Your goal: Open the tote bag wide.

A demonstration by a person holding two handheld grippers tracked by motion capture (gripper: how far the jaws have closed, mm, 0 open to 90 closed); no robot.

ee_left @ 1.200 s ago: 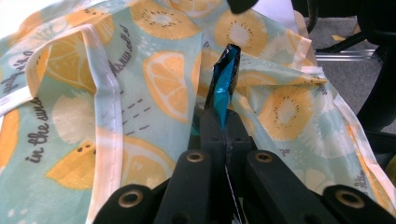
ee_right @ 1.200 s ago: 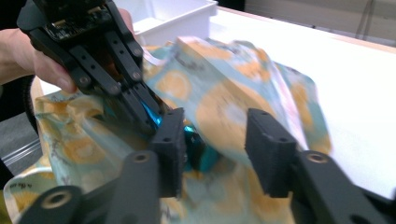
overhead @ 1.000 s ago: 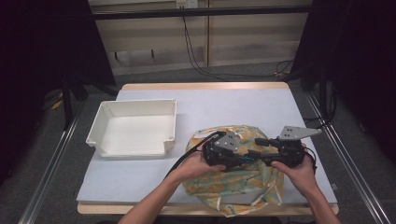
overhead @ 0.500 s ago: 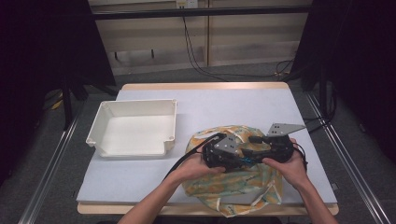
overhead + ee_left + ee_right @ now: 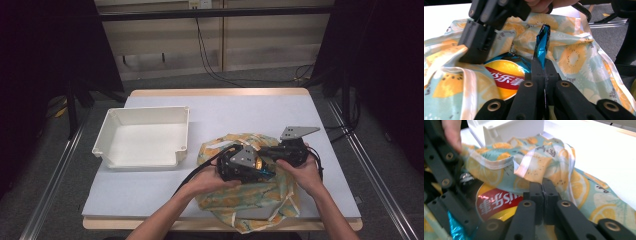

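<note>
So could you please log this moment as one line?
left gripper: shut on chip bag edge | right gripper: shut on lemon-print bag rim | chip bag partly inside | white bin: empty

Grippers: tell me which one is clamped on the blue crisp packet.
The left gripper: it pinches the blue foil crisp packet's edge. The right gripper grips the lemon-print fabric bag.

We see a pale table [image 5: 260,107] on grey floor [image 5: 210,82], our back wall [image 5: 260,45] panelled beige, cables [image 5: 210,55] trailing down, dark sides.
</note>
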